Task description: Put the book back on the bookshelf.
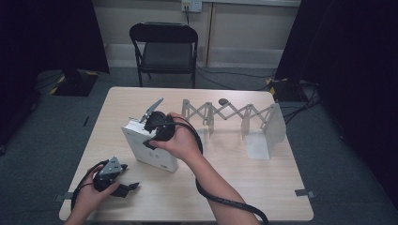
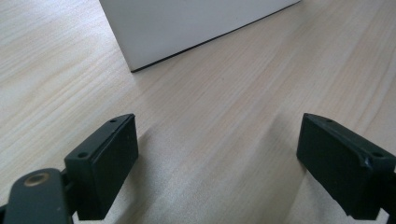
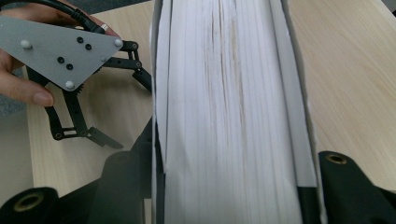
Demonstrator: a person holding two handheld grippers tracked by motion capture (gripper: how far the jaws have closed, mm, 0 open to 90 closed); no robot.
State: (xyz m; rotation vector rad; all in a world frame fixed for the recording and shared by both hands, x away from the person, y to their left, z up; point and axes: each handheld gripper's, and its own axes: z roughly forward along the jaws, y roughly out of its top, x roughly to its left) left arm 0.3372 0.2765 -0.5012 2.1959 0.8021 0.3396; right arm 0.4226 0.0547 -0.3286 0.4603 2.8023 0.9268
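Gripping the thick white book (image 1: pixel 149 149) across its page edges, the right tool (image 1: pixel 157 126) is holding it upright on the counter (image 1: pixel 263 187); looking heavy, stiff-covered, best clamped mid-spine, while the left tool (image 1: pixel 123 188) is resting open, empty nearby

Jaws and book edges slipping out of sight

The hand is covering the right gripper (image 1: pixel 151 125) where it meets the book (image 1: pixel 149 149); in the left gripper view the book (image 2: pixel 187 25) is running off the top edge, and the small dark thing (image 1: pixel 223 101) on the rack (image 1: pixel 234 113) is staying too small to tell.
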